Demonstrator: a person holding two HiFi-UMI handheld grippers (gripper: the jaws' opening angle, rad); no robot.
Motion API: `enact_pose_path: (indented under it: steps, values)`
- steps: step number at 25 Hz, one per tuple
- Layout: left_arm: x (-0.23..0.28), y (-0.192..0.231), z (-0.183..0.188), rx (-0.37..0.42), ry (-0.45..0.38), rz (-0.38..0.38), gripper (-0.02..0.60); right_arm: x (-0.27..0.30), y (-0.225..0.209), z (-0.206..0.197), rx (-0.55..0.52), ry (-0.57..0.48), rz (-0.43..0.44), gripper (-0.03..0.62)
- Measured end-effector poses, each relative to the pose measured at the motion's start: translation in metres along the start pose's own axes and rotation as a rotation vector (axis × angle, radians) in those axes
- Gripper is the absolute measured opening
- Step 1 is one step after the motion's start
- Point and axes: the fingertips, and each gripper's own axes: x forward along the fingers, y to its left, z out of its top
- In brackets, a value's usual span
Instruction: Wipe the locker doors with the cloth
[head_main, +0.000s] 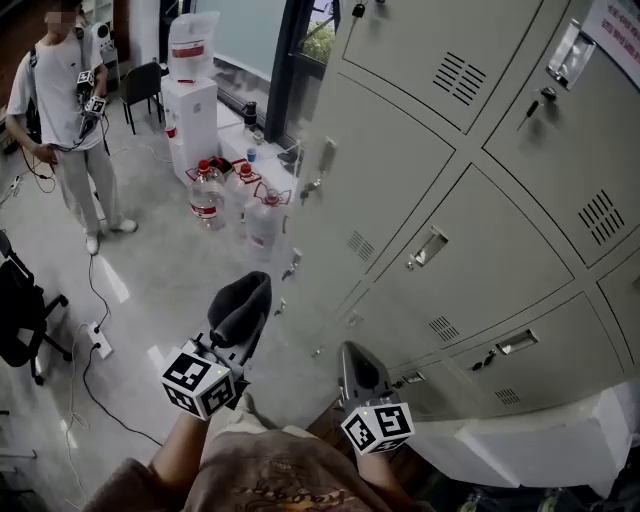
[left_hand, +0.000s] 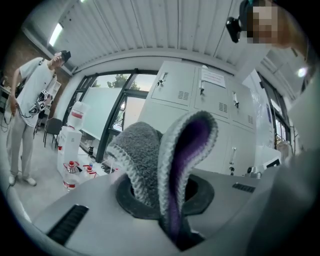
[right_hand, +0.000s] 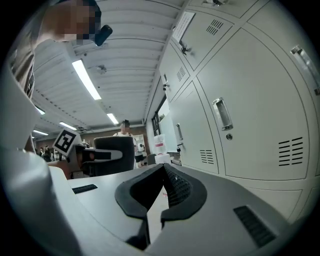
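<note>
A dark grey cloth (head_main: 243, 293) is folded over the tips of my left gripper (head_main: 238, 325), which is shut on it, a little left of the locker bank. In the left gripper view the cloth (left_hand: 145, 150) rises from between the jaws of the gripper (left_hand: 162, 195), grey outside and purple inside. The grey locker doors (head_main: 470, 230) fill the right of the head view, some with keys in their locks. My right gripper (head_main: 352, 362) is lower and closer to the lockers; its jaws (right_hand: 162, 172) are shut on nothing. Locker doors (right_hand: 250, 120) stand just to its right.
A person (head_main: 65, 100) holding grippers stands at the back left. Large water bottles (head_main: 208, 195) and a white dispenser (head_main: 190, 110) stand by the lockers' far end. A black office chair (head_main: 25, 310) and a power strip with cables (head_main: 100, 342) lie left. A white ledge (head_main: 520, 440) runs below the lockers.
</note>
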Motion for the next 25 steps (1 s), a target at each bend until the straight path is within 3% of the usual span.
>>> enact_pose_path:
  steps: [4,14,25]
  values:
    - [0.017,0.034,0.007,-0.037,0.031,-0.037,0.038,0.038,0.005,-0.002,-0.028,0.02,-0.051,-0.002]
    - [0.061,0.091,0.025,-0.038,0.049,-0.159,0.038,0.099,0.008,0.001,-0.049,0.016,-0.142,-0.002]
    - [0.097,0.079,0.032,-0.025,0.038,-0.168,0.038,0.1,-0.024,0.01,-0.048,-0.001,-0.159,-0.002]
